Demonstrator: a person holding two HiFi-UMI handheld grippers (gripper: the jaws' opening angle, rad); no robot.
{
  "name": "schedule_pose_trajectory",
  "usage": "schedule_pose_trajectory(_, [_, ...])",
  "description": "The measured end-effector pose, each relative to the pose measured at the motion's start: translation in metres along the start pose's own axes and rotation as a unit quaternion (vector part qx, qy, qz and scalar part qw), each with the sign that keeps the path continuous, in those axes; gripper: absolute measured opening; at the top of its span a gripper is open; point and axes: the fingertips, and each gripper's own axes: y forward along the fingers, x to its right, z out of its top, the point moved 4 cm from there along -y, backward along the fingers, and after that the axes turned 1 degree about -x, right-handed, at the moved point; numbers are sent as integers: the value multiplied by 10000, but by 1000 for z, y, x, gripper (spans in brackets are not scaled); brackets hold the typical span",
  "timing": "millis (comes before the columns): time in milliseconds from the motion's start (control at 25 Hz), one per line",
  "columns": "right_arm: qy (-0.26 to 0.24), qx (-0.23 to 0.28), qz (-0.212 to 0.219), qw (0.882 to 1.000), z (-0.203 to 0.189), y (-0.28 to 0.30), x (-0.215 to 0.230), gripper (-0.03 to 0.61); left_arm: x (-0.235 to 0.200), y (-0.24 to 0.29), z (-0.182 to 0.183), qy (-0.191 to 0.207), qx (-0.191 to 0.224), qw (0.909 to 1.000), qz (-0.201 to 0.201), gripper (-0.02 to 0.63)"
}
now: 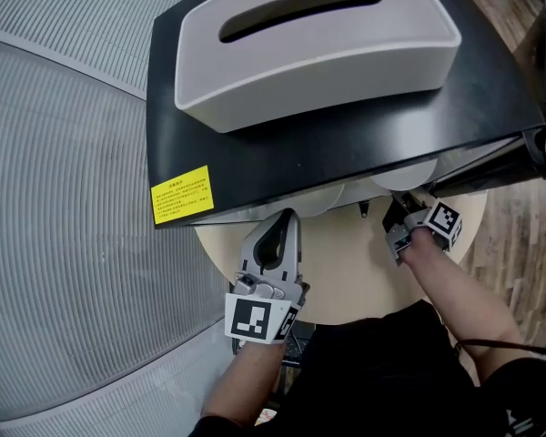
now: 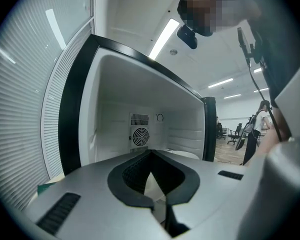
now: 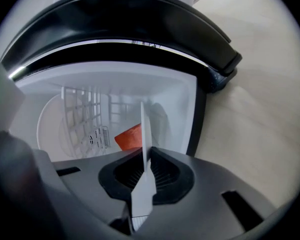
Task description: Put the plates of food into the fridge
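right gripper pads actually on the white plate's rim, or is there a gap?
Touching. In the right gripper view, the right gripper has both pads closed on the white plate, which is seen edge-on, with no gap on either side.

A ribbed grey wall [image 1: 64, 244] curved along the left. Pale wood floor [image 1: 519, 235] showed at the right, beside a round beige table [image 1: 346, 271]. Overhead, long light strips [image 2: 162, 36] shone on a white ceiling [image 2: 135, 14]. Far off, office chairs [image 2: 236, 133] stood on the open floor of a wide, bright room.
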Motion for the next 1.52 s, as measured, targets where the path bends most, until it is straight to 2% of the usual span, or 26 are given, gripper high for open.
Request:
schedule_pose_trajectory(240, [71,80,-115,9999,4,16,-3,32,-8,-4,-10,-80,-94,9999,94,3])
schedule_pose_trajectory(560, [-22,97,-27,9999,8,26,-12,32,-18,-17,-27,-207,-251,9992,223,3])
schedule_pose_trajectory(680, [-267,-30,-293,9992,7,28,-12,50,-23,-25,-30,-235,-306,9988,302,3])
schedule_pose_trajectory(760, [-486,-186,-514,9973,6,29,-11,149,-25,-29,-30,-245,-309,9986,347,3])
schedule_pose_trajectory(960, [-930,-440,-996,9897,0,24,-15,204,-26,-30,-23,-214,-228,9989,353,3])
schedule_pose_trajectory(1320, [-1193,-577,-1396,9813,-9,10,-6,215,-20,-30,-13,-102,-149,9995,269,3])
schedule_pose_trajectory(1520, [-1167,-663,-1644,9772,-12,-1,9,222,-13,-33,-8,-27,-120,9996,235,3])
